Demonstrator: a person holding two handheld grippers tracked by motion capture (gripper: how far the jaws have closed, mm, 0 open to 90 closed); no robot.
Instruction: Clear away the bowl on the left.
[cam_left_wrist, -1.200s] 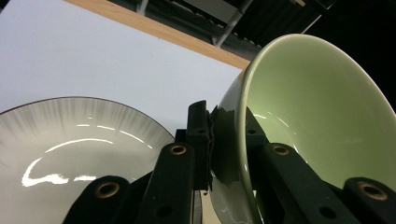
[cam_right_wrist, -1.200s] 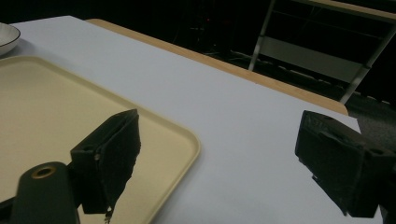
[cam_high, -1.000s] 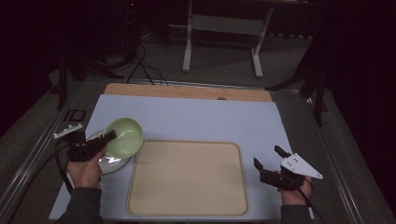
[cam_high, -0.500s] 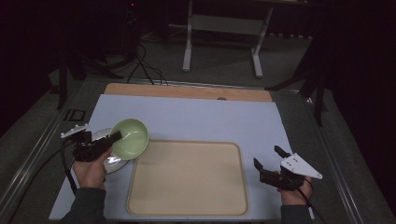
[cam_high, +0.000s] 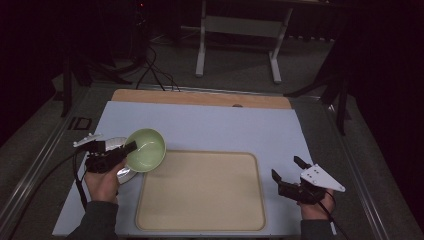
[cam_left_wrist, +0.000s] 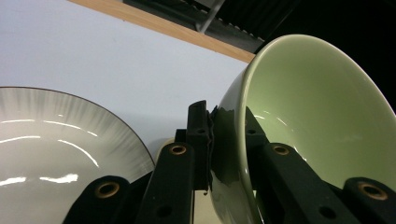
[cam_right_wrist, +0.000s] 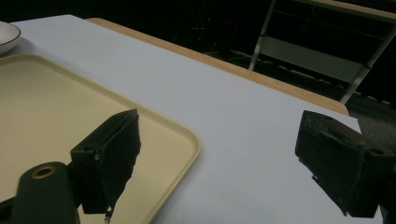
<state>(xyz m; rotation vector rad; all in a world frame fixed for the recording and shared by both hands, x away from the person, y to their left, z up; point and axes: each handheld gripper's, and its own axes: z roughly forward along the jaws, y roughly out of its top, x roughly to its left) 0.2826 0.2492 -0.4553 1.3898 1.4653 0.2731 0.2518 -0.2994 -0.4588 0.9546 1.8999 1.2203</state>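
Left gripper (cam_high: 131, 147): jaws clamped on the rim of the green bowl (cam_high: 145, 149), one jaw inside, one outside; bowl lifted and tilted above the white plate (cam_high: 121, 171), at the tray's far left corner. Tray (cam_high: 202, 191): beige, lying on the pale blue mat (cam_high: 215, 127). Right gripper (cam_high: 288, 169): jaws wide apart, holding nothing, just right of the tray.

One green bowl (cam_high: 146, 149), one plate (cam_left_wrist: 56, 140), one tray (cam_high: 200, 192)
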